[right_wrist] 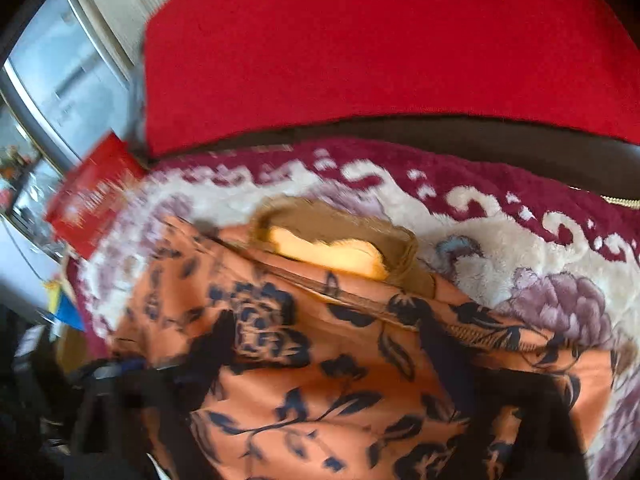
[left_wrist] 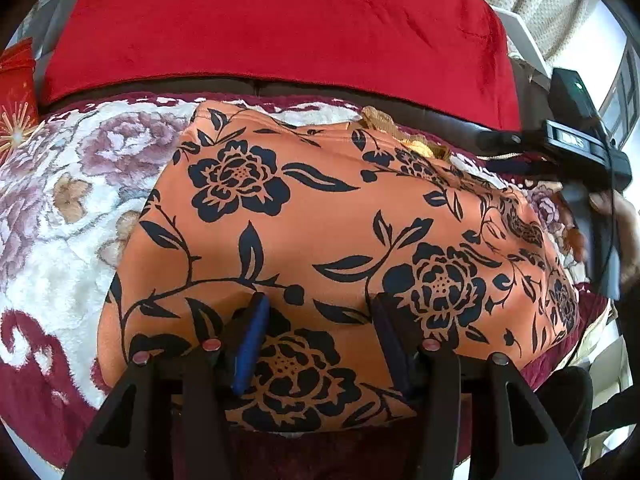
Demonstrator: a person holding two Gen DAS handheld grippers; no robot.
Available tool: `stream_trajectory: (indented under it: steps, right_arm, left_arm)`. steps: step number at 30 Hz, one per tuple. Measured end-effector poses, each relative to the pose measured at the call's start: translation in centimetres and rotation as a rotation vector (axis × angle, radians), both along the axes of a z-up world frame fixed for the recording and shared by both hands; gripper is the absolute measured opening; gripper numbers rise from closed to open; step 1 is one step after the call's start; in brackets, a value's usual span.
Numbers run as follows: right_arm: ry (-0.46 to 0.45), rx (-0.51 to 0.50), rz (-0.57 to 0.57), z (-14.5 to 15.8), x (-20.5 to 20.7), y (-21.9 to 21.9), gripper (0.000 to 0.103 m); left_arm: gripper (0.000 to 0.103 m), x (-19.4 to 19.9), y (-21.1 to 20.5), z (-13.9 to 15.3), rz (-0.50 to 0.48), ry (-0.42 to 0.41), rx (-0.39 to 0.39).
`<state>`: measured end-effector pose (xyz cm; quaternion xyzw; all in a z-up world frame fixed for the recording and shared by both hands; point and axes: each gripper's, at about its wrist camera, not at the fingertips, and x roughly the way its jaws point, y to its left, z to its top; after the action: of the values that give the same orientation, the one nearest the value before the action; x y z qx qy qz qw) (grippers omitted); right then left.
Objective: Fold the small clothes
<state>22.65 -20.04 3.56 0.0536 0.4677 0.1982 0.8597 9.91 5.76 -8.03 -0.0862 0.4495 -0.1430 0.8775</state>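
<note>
An orange garment [left_wrist: 320,220] with a black flower print lies spread on a plush floral blanket [left_wrist: 52,248]. My left gripper [left_wrist: 318,312] is open, its fingers resting on the garment's near edge with nothing between them. My right gripper [left_wrist: 576,148] shows at the far right in the left wrist view, above the garment's right end. In the blurred right wrist view, the right gripper [right_wrist: 324,344] hangs open over the garment [right_wrist: 320,380]. A brown waistband with yellow lining [right_wrist: 336,240] shows at its far edge.
A red blanket [left_wrist: 272,20] covers the sofa back behind the floral blanket [right_wrist: 520,248]. A red box [right_wrist: 92,200] stands at the left. A window and curtain lie beyond [right_wrist: 72,72].
</note>
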Motion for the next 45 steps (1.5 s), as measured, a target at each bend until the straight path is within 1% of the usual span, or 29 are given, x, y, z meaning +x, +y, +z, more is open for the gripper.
stream_trajectory:
  steps: [2, 4, 5, 8, 9, 10, 11, 12, 13, 14, 15, 17, 18, 21, 23, 24, 26, 27, 28, 29, 30, 31, 32, 33, 35, 37, 39, 41, 45]
  right_arm:
    - [0.023, 0.016, -0.014, 0.3, -0.9, -0.5, 0.095]
    - [0.041, 0.004, 0.023, 0.3, -1.7, 0.2, 0.095]
    - [0.03, -0.054, 0.055, 0.3, -2.2, 1.4, 0.095]
    - [0.05, -0.15, 0.147, -0.8, -2.0, 4.7, 0.092]
    - [0.069, -0.239, 0.18, -1.7, -1.3, 6.3, 0.084]
    - [0.084, -0.339, 0.182, -2.6, -0.5, 7.1, 0.071]
    - [0.068, -0.463, 0.139, -3.2, 0.6, 7.4, 0.071]
    - [0.008, -0.571, 0.038, -3.1, 1.8, 6.8, 0.065]
    - [-0.016, -0.534, -0.063, -2.2, 2.8, 5.3, 0.059]
    - [-0.007, -0.452, -0.091, -1.6, 3.1, 4.4, 0.059]
    - [0.0, -0.337, -0.099, -0.9, 2.9, 3.3, 0.059]
    - [-0.02, -0.287, -0.081, 0.3, 1.8, 2.6, 0.061]
    - [-0.022, -0.256, -0.071, 0.8, 1.2, 2.0, 0.066]
    - [-0.004, -0.091, -0.086, 1.8, -0.8, -0.7, 0.067]
    - [-0.012, 0.001, -0.114, 2.0, -3.3, -1.5, 0.068]
    - [-0.01, 0.05, -0.125, 2.0, -4.8, -2.5, 0.072]
    - [0.033, 0.163, -0.125, 1.3, -7.3, -3.3, 0.073]
    - [0.055, 0.23, -0.119, 1.0, -8.8, -3.8, 0.076]
    - [0.084, 0.312, -0.104, 0.2, -10.4, -4.2, 0.083]
    - [0.117, 0.343, -0.083, -0.6, -11.2, -4.2, 0.084]
    - [0.138, 0.323, -0.093, -1.5, -11.5, -4.3, 0.084]
    - [0.16, 0.28, -0.146, -2.7, -11.5, -5.1, 0.084]
    - [0.178, 0.287, -0.243, -3.8, -11.6, -6.9, 0.084]
    - [0.16, 0.332, -0.345, -4.0, -12.2, -9.0, 0.084]
    - [0.079, 0.393, -0.462, -3.0, -14.7, -11.7, 0.084]
    - [-0.015, 0.446, -0.556, -1.9, -19.3, -13.6, 0.086]
    - [-0.022, 0.503, -0.551, -2.3, -22.3, -13.5, 0.087]
    - [-0.012, 0.548, -0.563, -4.0, -26.1, -12.4, 0.087]
    - [0.032, 0.659, -0.624, -7.9, -28.3, -12.3, 0.087]
  left_arm:
    - [0.057, 0.0, -0.3, -0.1, 0.001, 0.001, 0.013]
    - [0.059, -0.1, -0.5, -0.1, 0.0, -0.006, 0.027]
    - [0.06, -0.1, -0.6, -0.2, -0.001, -0.008, 0.034]
    - [0.061, -0.3, -0.9, -0.3, -0.008, -0.018, 0.058]
    - [0.061, -0.2, -0.9, -0.3, -0.01, -0.017, 0.06]
    - [0.061, -0.3, -0.9, -0.3, -0.012, -0.013, 0.062]
    - [0.061, -0.3, -0.8, -0.3, -0.011, -0.013, 0.056]
    - [0.061, -0.4, -0.7, -0.2, -0.009, -0.012, 0.051]
    - [0.061, -0.5, -0.5, -0.2, -0.008, -0.009, 0.045]
    - [0.061, -0.5, -0.4, -0.1, -0.01, -0.01, 0.04]
    - [0.061, -0.5, -0.3, -0.1, -0.011, -0.013, 0.036]
    - [0.061, -0.5, -0.3, -0.2, -0.009, -0.009, 0.034]
    - [0.061, -0.6, -0.3, 0.0, -0.008, -0.013, 0.031]
    - [0.061, -0.8, -0.3, 0.7, -0.006, -0.029, 0.022]
    - [0.061, -1.0, -0.4, 1.3, -0.001, -0.041, 0.007]
    - [0.061, -1.0, -0.5, 1.7, 0.002, -0.047, -0.003]
    - [0.061, -0.8, -1.2, 2.3, 0.004, -0.053, -0.014]
    - [0.061, -0.6, -1.7, 2.5, -0.002, -0.051, -0.018]
    - [0.061, -0.2, -2.6, 2.6, -0.011, -0.046, -0.015]
    - [0.062, 0.2, -2.9, 2.4, -0.016, -0.042, -0.003]
    - [0.062, 0.8, -3.5, 1.9, -0.018, -0.023, 0.029]
    - [0.062, 1.3, -4.1, 1.4, -0.017, 0.004, 0.065]
    - [0.062, 1.6, -4.5, 1.1, -0.011, 0.019, 0.096]
    - [0.062, 1.7, -4.7, 1.2, 0.0, 0.013, 0.113]
    - [0.062, 1.6, -4.8, 1.5, 0.018, 0.005, 0.118]
    - [0.062, 1.8, -5.0, 2.0, 0.024, 0.011, 0.099]
    - [0.062, 1.8, -5.7, 2.5, 0.021, 0.006, 0.088]
    - [0.062, 1.9, -6.4, 2.8, 0.018, -0.004, 0.086]
    - [0.062, 2.0, -7.7, 2.6, 0.024, 0.003, 0.08]
